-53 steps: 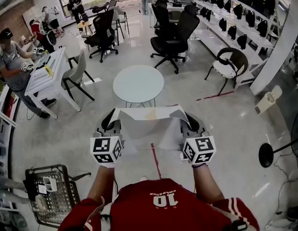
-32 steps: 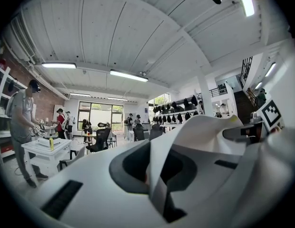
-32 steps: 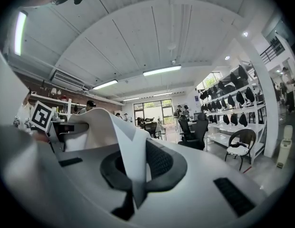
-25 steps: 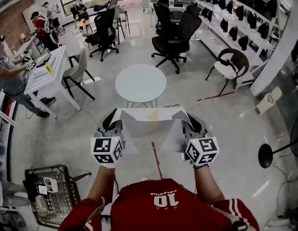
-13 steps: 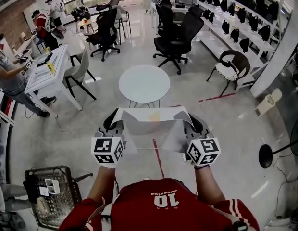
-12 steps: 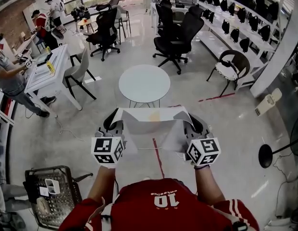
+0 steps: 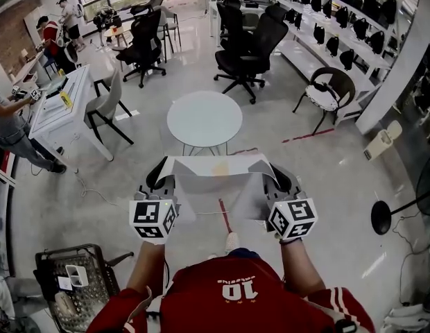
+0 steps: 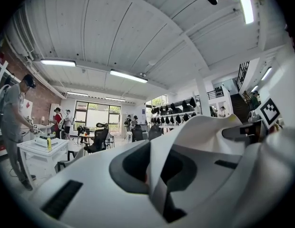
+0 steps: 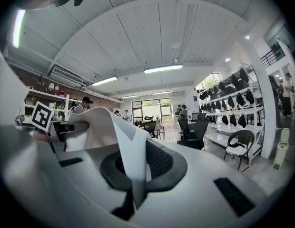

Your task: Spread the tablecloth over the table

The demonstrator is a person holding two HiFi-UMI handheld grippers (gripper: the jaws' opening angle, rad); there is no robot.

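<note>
A white tablecloth (image 7: 216,179) hangs stretched between my two grippers, held level in front of me. My left gripper (image 7: 159,173) is shut on its left corner, the cloth (image 8: 159,175) pinched between the jaws. My right gripper (image 7: 276,172) is shut on the right corner, with the cloth (image 9: 128,160) rising out of the jaws. The round white table (image 7: 204,118) stands on the floor a short way ahead of the cloth, bare on top.
Black office chairs (image 7: 251,47) stand behind the table, a grey chair (image 7: 107,106) and a white desk (image 7: 59,106) to its left. A wire cart (image 7: 69,283) is at my lower left, a black-framed chair (image 7: 329,92) at right. People work at the far left.
The cloth and both grippers have been carried a little toward the round table. Both grips are unchanged and my shoe now shows below the cloth.
</note>
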